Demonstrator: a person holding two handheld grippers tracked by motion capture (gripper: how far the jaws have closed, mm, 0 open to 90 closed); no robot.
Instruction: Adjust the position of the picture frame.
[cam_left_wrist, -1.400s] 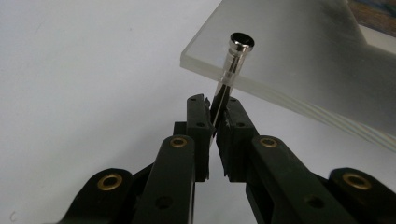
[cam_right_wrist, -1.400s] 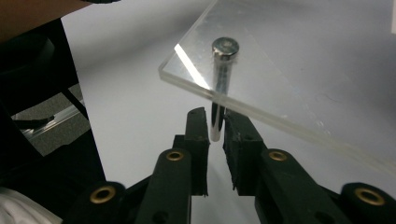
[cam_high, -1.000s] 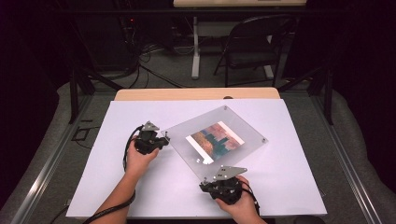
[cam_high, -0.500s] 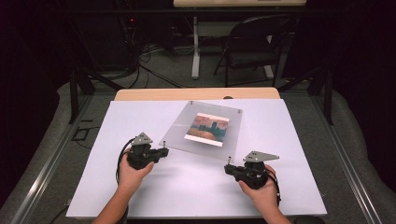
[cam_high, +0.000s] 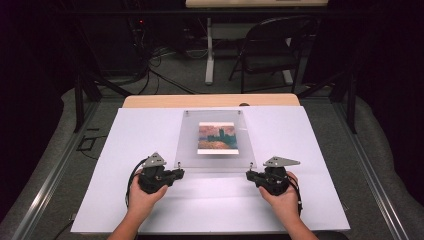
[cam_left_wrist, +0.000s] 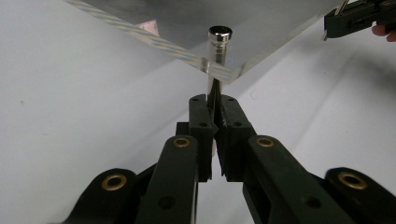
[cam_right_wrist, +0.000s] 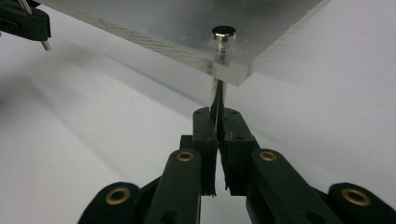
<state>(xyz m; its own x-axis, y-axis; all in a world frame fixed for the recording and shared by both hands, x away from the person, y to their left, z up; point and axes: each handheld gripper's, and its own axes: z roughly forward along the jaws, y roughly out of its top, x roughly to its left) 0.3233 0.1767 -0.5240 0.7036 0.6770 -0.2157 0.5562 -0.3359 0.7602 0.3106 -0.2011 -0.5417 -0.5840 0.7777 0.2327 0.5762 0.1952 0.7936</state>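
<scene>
A clear acrylic frame (cam_high: 187, 145) holding a small landscape picture (cam_high: 217, 137) lies square on the white table sheet (cam_high: 210, 205). Metal standoff pins sit at its corners. My left gripper (cam_high: 179, 172) is at the frame's near left corner. In the left gripper view its jaws (cam_left_wrist: 215, 100) are shut on the pin (cam_left_wrist: 219, 35) below the acrylic. My right gripper (cam_high: 248, 175) is at the near right corner, shut on that corner's pin (cam_right_wrist: 223, 33) just under the plate (cam_right_wrist: 140, 23). Each gripper view shows the other gripper far off at a top corner.
A wooden table edge (cam_high: 210, 101) runs behind the white sheet. Beyond it stand a folding chair (cam_high: 270, 45) and a table leg (cam_high: 209, 50), with cables on the floor (cam_high: 150, 75). White sheet extends on both sides of the frame.
The frame has swung from a diagonal tilt to square with the table. Both hands have spread apart and now hold its two near corners.
</scene>
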